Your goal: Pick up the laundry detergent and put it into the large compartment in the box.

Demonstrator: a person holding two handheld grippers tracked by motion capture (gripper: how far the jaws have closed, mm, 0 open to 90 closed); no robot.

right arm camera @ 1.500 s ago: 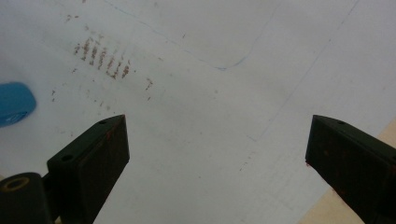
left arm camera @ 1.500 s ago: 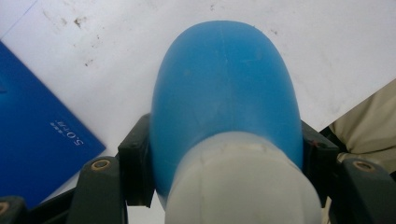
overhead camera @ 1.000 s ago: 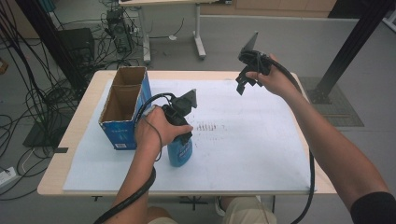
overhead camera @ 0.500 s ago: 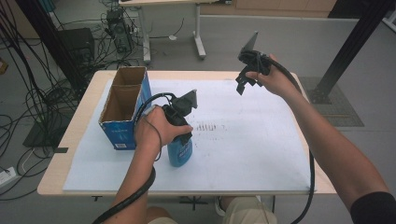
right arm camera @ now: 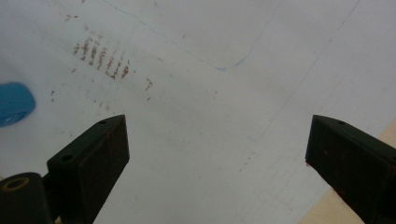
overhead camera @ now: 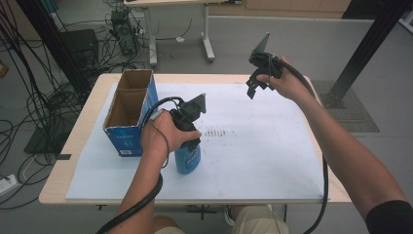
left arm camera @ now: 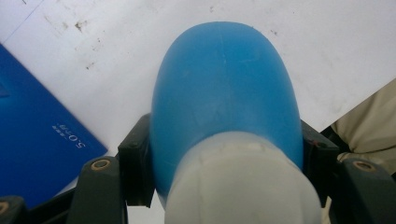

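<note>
A blue bottle (overhead camera: 187, 158) with a pale cap stands upright on the white sheet (overhead camera: 253, 151) covering the counter (overhead camera: 80, 146), just right of an open blue cardboard box (overhead camera: 127, 114). The left hand-held gripper (left arm camera: 224, 154) comes down from above the bottle, its black jaws pressed against both sides of the bottle's blue shoulder. The right hand-held gripper (overhead camera: 253, 90) hangs in the air well apart from the bottle, over the sheet's far right part, its jaws spread wide with nothing between them. A patch of brown smudges (right arm camera: 100, 58) marks the sheet just right of the bottle.
</note>
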